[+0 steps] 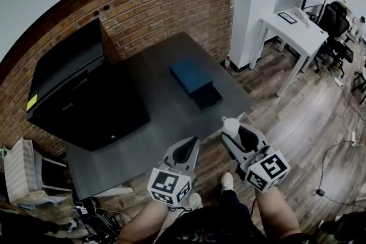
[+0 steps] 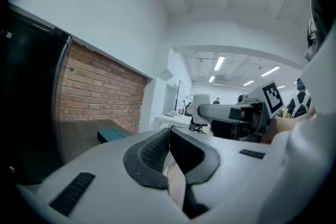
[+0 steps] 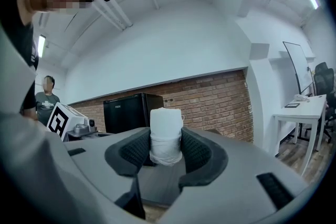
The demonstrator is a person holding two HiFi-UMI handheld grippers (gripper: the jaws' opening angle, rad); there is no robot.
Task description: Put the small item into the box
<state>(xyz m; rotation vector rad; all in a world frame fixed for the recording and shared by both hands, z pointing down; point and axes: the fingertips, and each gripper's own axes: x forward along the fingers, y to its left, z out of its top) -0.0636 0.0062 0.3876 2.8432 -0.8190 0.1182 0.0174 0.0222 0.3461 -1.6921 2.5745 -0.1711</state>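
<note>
1. Brick wall (image 1: 171, 3): rough red courses, curving behind the table.
2. Table (image 1: 160, 123): matte dark grey slab over a wood-plank floor (image 1: 309, 123).
3. Black case (image 1: 80, 94): big, boxy, smooth, on the table's left side.
4. Box (image 1: 191, 76): flat blue rectangle at the table's right, with a darker flat piece (image 1: 207, 98) touching its near side.
5. Left gripper (image 1: 187, 146): grey shell, ribbed black pads pressed together with nothing between them.
6. Right gripper (image 1: 231, 130): pads clamped on the small item.
7. Small item (image 3: 166, 134): white wrapped cylinder, upright, held off the table's near-right edge, apart from the box.
</note>
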